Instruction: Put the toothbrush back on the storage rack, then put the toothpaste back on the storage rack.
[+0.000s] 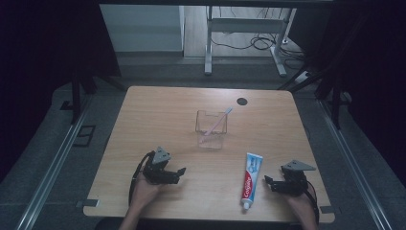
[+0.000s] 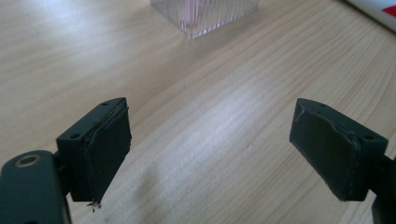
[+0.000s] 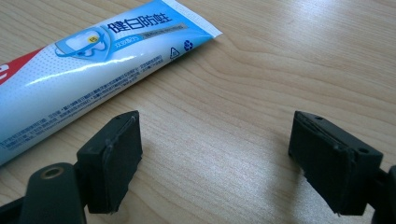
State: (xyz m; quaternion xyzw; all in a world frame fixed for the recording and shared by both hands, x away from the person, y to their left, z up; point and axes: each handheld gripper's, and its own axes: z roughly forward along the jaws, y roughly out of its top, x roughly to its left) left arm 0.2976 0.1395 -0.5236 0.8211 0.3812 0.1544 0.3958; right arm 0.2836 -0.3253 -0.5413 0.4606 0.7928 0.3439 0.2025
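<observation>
Wood table (image 1: 158, 110): toothpaste (image 1: 251, 179) flat near front edge, just left of right gripper (image 1: 269, 182); cup (image 1: 210, 129) mid-table. Both grippers, left gripper (image 1: 180, 171) too, wide open, empty. Pre-grasp; next, right straddles tube

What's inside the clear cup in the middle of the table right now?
A pink toothbrush stands slanted in the clear cup, its top end leaning out over the far right rim. The ribbed wall blurs the lower end, so where it rests on the cup's bottom is unclear. Nothing else shows inside.
</observation>
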